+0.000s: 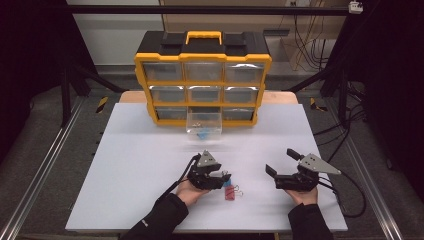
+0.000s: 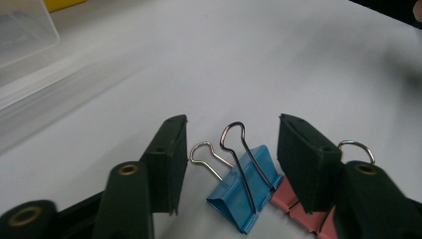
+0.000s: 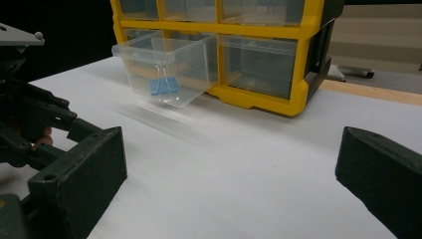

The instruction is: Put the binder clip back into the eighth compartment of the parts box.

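A blue binder clip (image 2: 244,191) lies on the white sheet between the jaws of my left gripper (image 2: 231,123), with its wire handles pointing away from the camera. A gap shows on each side of it, so the pads are not touching it. A pink binder clip (image 2: 293,206) lies right behind it, partly hidden by the right-hand jaw. In the high view the left gripper (image 1: 223,179) is low over the blue clip (image 1: 226,183) and the pink clip (image 1: 230,194). My right gripper (image 1: 281,161) rests to the right, wide open with nothing between its jaws.
A yellow and black drawer organizer (image 1: 202,55) stands at the back of the table. Its bottom-middle clear drawer (image 1: 204,125) is pulled out and holds another blue clip (image 3: 163,85). The white sheet (image 1: 135,165) has free room at the left and in the middle.
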